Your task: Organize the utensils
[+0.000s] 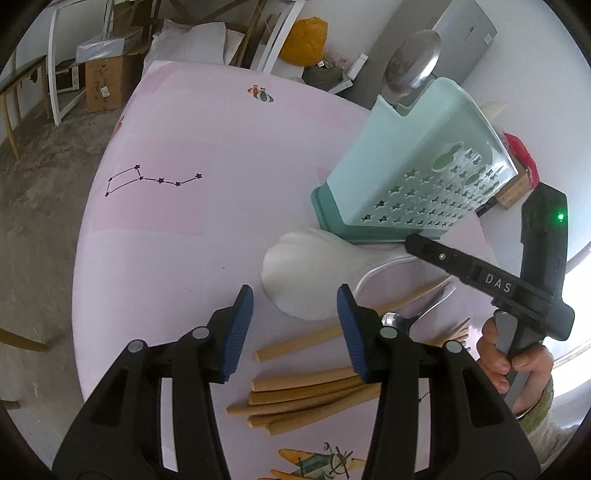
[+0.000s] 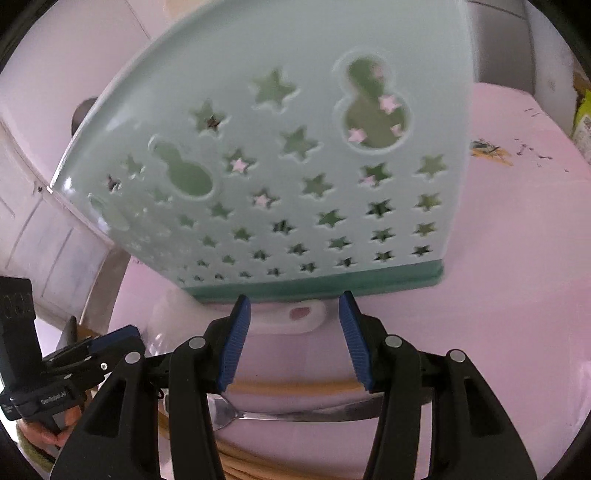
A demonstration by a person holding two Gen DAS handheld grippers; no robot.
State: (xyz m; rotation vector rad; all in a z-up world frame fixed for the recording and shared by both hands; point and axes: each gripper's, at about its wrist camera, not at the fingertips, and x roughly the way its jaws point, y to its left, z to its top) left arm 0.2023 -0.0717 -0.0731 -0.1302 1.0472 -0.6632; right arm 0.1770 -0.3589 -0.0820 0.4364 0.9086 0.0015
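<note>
A mint-green utensil holder [image 1: 413,162] with star cut-outs stands on the pink table [image 1: 184,240]; a metal ladle [image 1: 413,62] sticks out of its top. A white rice paddle [image 1: 310,269] lies before it. Several wooden chopsticks [image 1: 306,395] and a metal spoon [image 1: 417,314] lie near me. My left gripper [image 1: 295,332] is open and empty above the chopsticks. My right gripper [image 2: 295,339] is open and empty, close to the holder [image 2: 288,166], with the paddle's handle [image 2: 295,317], a chopstick [image 2: 295,388] and the spoon [image 2: 295,413] under it. It also shows in the left wrist view [image 1: 413,242].
The table's right edge [image 1: 484,236] runs close behind the holder. Off the table stand cardboard boxes [image 1: 107,81], a yellow bag [image 1: 306,37], white frames and a grey appliance [image 1: 461,33]. My left gripper shows at the left of the right wrist view [image 2: 136,332].
</note>
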